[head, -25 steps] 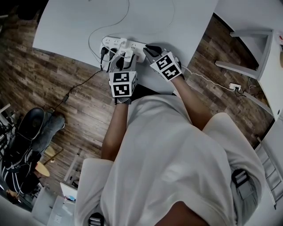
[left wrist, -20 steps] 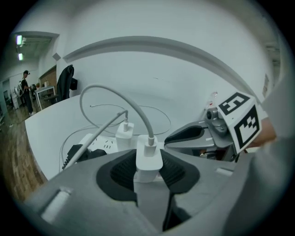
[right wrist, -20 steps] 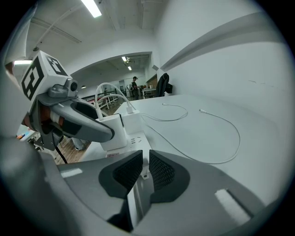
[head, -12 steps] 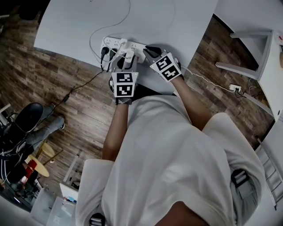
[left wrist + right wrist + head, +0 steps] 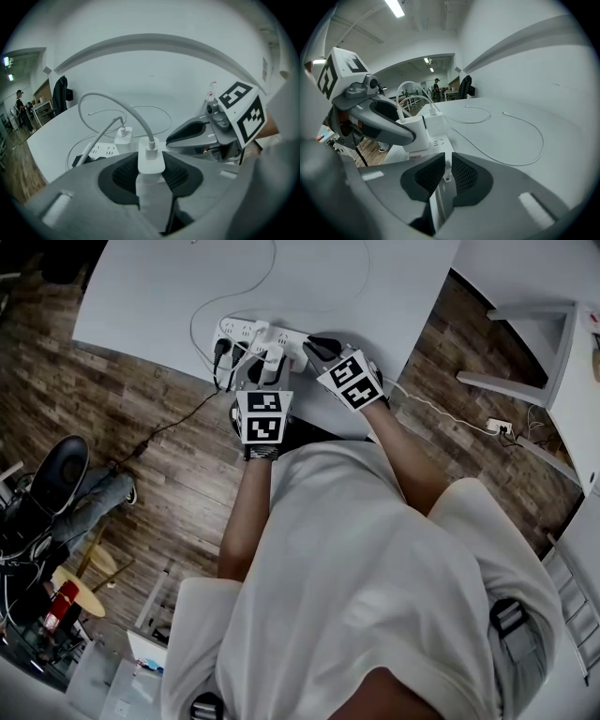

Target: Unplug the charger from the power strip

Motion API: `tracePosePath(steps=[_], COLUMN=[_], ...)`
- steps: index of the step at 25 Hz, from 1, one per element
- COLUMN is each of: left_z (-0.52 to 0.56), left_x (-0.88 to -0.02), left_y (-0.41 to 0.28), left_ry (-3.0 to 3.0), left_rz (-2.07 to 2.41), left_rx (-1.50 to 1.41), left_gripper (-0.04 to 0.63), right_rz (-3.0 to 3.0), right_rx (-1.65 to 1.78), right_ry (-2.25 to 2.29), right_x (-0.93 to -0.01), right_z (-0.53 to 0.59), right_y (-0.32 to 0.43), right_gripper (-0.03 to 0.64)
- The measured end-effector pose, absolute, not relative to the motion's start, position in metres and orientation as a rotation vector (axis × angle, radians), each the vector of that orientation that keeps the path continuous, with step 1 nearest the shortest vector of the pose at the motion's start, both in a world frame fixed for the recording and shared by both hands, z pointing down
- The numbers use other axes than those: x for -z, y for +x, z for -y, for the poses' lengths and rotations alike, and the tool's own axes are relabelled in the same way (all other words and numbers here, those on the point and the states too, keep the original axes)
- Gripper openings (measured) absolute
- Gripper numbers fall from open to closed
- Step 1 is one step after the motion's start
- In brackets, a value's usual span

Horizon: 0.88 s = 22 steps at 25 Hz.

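Observation:
A white power strip (image 5: 246,331) lies near the front edge of the white table (image 5: 141,296). My left gripper (image 5: 268,367) is shut on a white charger (image 5: 151,157) that stands in the strip, its cable arching up from the top. A second white charger (image 5: 123,138) is plugged in just behind it. My right gripper (image 5: 320,345) rests at the strip's right end with its pads almost together and nothing between them. In the right gripper view the strip (image 5: 438,143) lies just beyond the right gripper (image 5: 446,174), and the held charger (image 5: 415,131) sits left of it.
Black plugs (image 5: 222,351) fill the strip's left end, with dark cords dropping over the table edge to the wooden floor. A loose white cable (image 5: 520,140) curls across the table behind. A white chair (image 5: 534,343) and a floor socket (image 5: 497,425) stand at the right.
The left gripper's marker cube has rolled slightly while its jaws stay on the charger. The right gripper has not moved.

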<state>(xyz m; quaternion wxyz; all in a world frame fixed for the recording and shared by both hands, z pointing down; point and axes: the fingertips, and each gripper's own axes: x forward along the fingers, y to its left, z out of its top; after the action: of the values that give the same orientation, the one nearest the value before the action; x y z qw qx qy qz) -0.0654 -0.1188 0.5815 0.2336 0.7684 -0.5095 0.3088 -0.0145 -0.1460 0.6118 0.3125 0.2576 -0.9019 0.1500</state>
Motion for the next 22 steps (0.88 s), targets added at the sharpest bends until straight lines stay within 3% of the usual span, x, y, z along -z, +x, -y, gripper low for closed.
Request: tracePosePath(steps=[7, 22], left_z=[0.12, 0.1168], left_x=[-0.5812, -0.5805], left_y=[-0.0684, -0.0643], left_ry=[2.048, 2.093], left_rz=[1.364, 1.377], left_rx=[-0.694, -0.801], left_gripper=[0.144, 0.144], right_rz=[2.38, 2.386], right_rx=[-0.394, -0.36], right_ry=[0.681, 0.675], right_x=[-0.612, -0.6094], right_z=[0.1457, 0.1468], right_y=[-0.0141, -0.013], right_gripper=[0.046, 0.046])
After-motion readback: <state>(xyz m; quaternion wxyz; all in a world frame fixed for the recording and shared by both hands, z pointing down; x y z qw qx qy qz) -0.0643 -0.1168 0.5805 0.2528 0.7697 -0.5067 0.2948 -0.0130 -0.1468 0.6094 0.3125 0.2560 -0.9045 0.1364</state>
